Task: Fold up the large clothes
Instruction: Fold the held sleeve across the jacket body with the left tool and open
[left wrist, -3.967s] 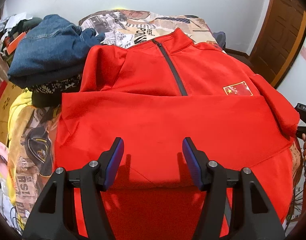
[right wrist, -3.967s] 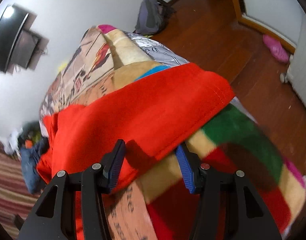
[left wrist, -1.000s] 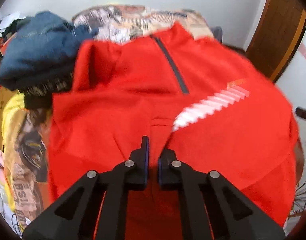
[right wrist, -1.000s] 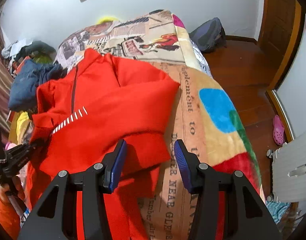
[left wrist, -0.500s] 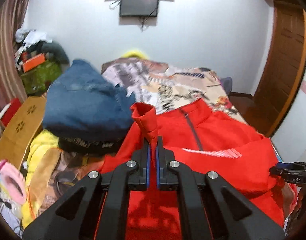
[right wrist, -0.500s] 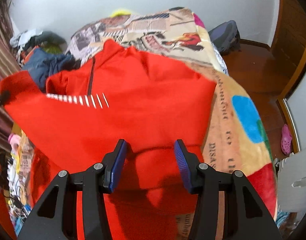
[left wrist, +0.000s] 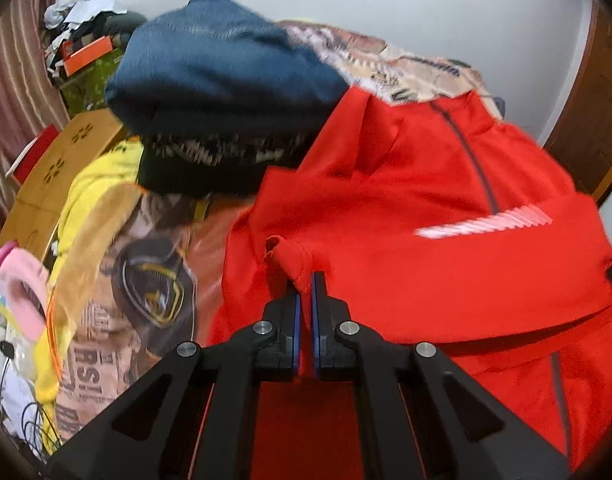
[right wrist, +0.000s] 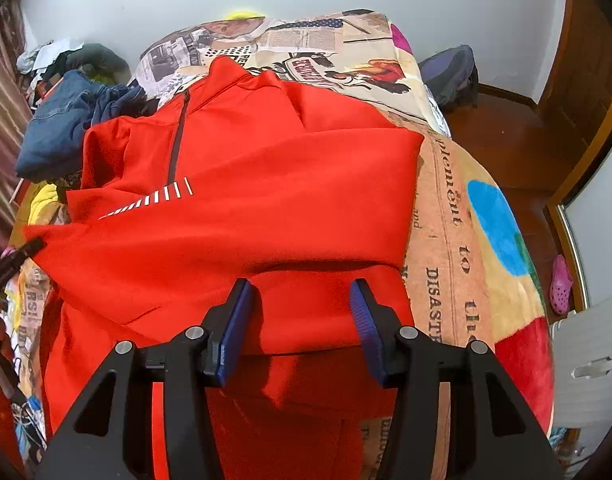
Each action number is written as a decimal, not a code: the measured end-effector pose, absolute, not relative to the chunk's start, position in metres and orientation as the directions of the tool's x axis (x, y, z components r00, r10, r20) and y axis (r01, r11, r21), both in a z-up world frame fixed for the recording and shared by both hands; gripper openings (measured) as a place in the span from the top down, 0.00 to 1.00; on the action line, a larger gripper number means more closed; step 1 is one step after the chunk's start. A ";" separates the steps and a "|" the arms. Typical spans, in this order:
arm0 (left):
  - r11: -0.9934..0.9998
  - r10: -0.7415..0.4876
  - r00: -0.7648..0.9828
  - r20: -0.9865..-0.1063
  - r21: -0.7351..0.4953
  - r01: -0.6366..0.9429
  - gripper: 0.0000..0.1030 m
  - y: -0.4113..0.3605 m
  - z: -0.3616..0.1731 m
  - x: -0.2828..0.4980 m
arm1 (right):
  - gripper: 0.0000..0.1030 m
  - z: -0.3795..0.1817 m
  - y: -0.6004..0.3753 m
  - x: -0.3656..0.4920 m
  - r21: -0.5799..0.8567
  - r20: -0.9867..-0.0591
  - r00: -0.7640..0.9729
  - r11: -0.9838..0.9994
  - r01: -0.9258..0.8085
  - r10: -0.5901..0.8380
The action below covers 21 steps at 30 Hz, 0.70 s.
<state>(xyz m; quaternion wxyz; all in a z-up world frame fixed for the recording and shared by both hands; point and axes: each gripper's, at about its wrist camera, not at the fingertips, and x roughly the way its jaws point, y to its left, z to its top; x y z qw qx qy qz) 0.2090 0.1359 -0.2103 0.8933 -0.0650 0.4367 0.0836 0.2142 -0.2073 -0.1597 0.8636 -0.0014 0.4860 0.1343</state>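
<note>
A large red zip-neck jacket lies face up on the printed bed cover; it also shows in the right wrist view. A sleeve with white stripes lies folded across its chest. My left gripper is shut on the red sleeve cuff, holding it over the jacket's left edge. My right gripper is open and empty, its jaws wide apart just above the jacket's lower right part. The left gripper's tip shows at the far left of the right wrist view.
A pile of blue denim and dark clothes sits at the jacket's upper left. Yellow cloth and a cardboard box lie left of the bed. A backpack and wooden floor are to the right.
My left gripper, still shut on the cuff, has come down from raised height and carried the sleeve left and low over the jacket. The striped sleeve now lies flatter across the chest.
</note>
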 end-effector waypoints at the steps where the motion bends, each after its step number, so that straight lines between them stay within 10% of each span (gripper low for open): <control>1: 0.977 0.095 0.597 -0.797 -0.041 -0.210 0.96 0.136 -0.214 0.207 | 0.54 -0.159 -0.208 0.213 0.132 -0.840 0.490 0.963 -0.236 0.235; 8: 0.985 0.097 0.524 -0.846 0.005 -0.174 0.92 0.134 -0.242 0.198 | 0.54 -0.159 -0.206 0.210 0.116 -0.844 0.484 0.959 -0.258 0.232; 21: 0.985 0.155 0.537 -0.829 0.089 -0.147 0.52 0.133 -0.204 0.206 | 0.54 -0.148 -0.204 0.217 0.110 -0.834 0.500 0.959 -0.262 0.232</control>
